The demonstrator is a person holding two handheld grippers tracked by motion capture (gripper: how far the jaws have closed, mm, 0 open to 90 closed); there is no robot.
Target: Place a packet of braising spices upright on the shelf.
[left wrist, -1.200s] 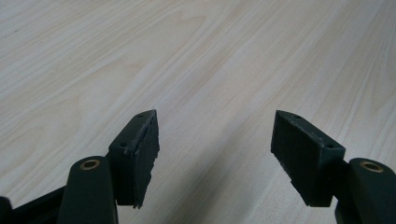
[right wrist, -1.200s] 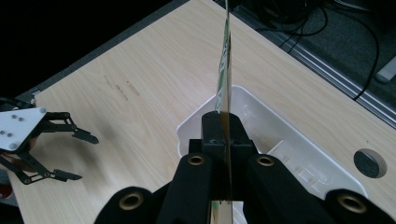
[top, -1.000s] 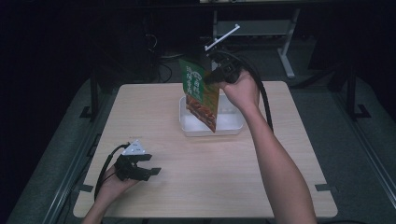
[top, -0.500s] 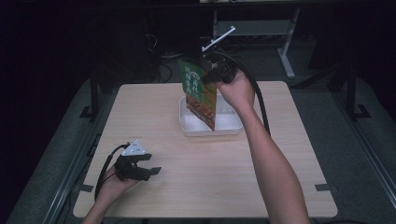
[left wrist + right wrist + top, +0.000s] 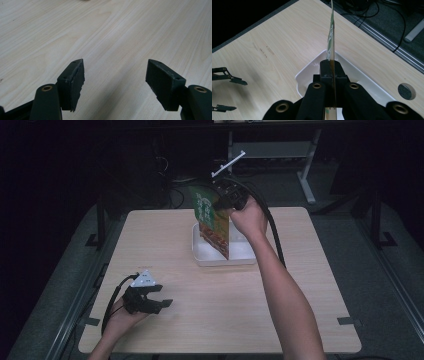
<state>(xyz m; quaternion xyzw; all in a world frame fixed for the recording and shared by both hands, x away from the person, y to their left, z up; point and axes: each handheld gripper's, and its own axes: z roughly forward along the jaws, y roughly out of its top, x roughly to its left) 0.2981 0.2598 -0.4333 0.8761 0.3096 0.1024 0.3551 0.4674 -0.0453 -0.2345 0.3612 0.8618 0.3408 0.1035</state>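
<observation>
While the right gripper point(image 5: 223, 202) pinches the top edge of a green and orange packet point(image 5: 212, 222), the packet hangs upright above the white tray point(image 5: 220, 259) near the far edge of the tabletop point(image 5: 300, 285), its lower corner seemingly just over or inside the tray; contact unclear. Right gripper view: jaws pressed flat on the packet, seen edge-on point(image 5: 332, 37), tray rim point(image 5: 307, 75) below. Left gripper point(image 5: 150, 301) rests by the near left corner, jaws spread, nothing between them. Risks, as judged: grip sits on a thin edge, so the packet could slip or swing; a tilted release might tip it over the rim onto the tabletop; a snagged corner could nudge the light tray.
</observation>
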